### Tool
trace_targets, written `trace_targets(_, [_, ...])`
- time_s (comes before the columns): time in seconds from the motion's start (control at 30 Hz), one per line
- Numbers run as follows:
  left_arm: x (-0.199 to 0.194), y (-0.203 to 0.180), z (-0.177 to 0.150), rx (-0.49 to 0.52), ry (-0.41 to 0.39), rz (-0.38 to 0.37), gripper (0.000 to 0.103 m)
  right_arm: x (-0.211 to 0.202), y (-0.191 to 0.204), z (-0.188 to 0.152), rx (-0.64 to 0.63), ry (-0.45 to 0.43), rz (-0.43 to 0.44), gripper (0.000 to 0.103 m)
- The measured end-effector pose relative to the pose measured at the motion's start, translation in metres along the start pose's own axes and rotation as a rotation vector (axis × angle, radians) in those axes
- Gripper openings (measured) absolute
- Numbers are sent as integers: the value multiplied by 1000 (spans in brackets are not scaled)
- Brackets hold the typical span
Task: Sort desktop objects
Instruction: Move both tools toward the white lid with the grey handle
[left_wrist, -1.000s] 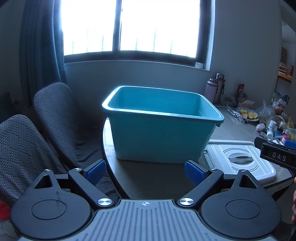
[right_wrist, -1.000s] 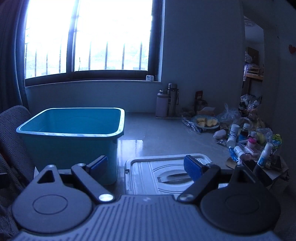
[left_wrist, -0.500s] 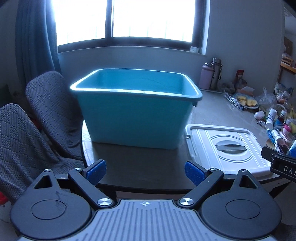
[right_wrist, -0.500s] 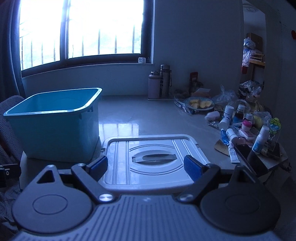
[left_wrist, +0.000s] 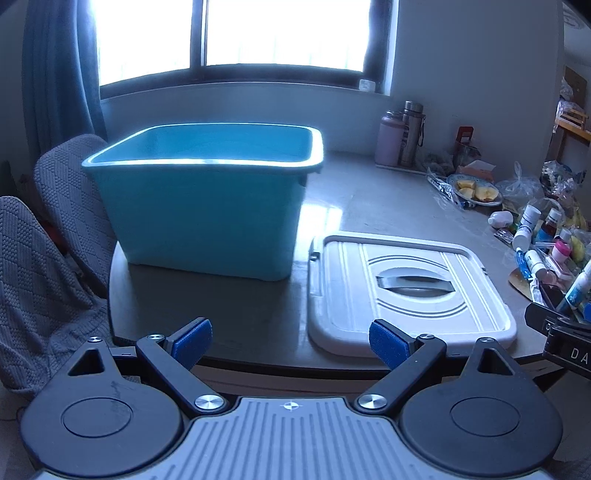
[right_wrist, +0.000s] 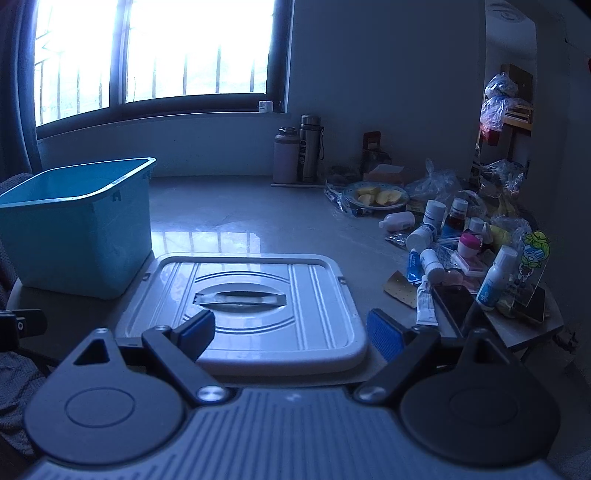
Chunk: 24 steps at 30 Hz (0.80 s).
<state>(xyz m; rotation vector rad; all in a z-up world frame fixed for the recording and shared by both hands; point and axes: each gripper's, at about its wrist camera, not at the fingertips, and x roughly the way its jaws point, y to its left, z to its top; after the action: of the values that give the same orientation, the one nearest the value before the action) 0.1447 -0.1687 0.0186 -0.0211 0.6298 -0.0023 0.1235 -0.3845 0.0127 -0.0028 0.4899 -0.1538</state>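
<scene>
Bin (right_wrist: 74, 229) cut off at left edge.

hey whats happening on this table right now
A person holds a gripper in each hand at the table's near edge; the left gripper and right gripper are both open and hold nothing. A teal bin stands open with its white lid lying flat beside it. The clutter of small bottles and tubes to the right looks untouched, so the sorting has apparently not started.

Home: cluttered table (right_wrist: 236, 218), thermos flasks (right_wrist: 299, 155)
</scene>
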Motion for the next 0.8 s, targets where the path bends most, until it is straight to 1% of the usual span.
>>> trace_targets(0.17, [2, -24, -6, 19, 34, -18, 94, 3, -26, -1, 18, 7, -1, 89])
trace_targets(0.33, [8, -40, -7, 29, 62, -30, 94, 10, -40, -3, 42, 23, 3, 89])
trace_targets(0.53, [31, -56, 1, 35, 79, -30, 94, 30, -52, 1, 53, 33, -4, 89])
trace_targets(0.63, [44, -63, 6, 38, 88, -29, 94, 44, -57, 4, 38, 50, -3, 89])
trace_targets(0.67, [59, -63, 16, 32, 102, -26, 94, 49, -58, 6, 32, 59, -3, 89])
trace_targets(0.8, [89, -72, 30, 17, 142, -25, 94, 73, -62, 14, 19, 98, 11, 89])
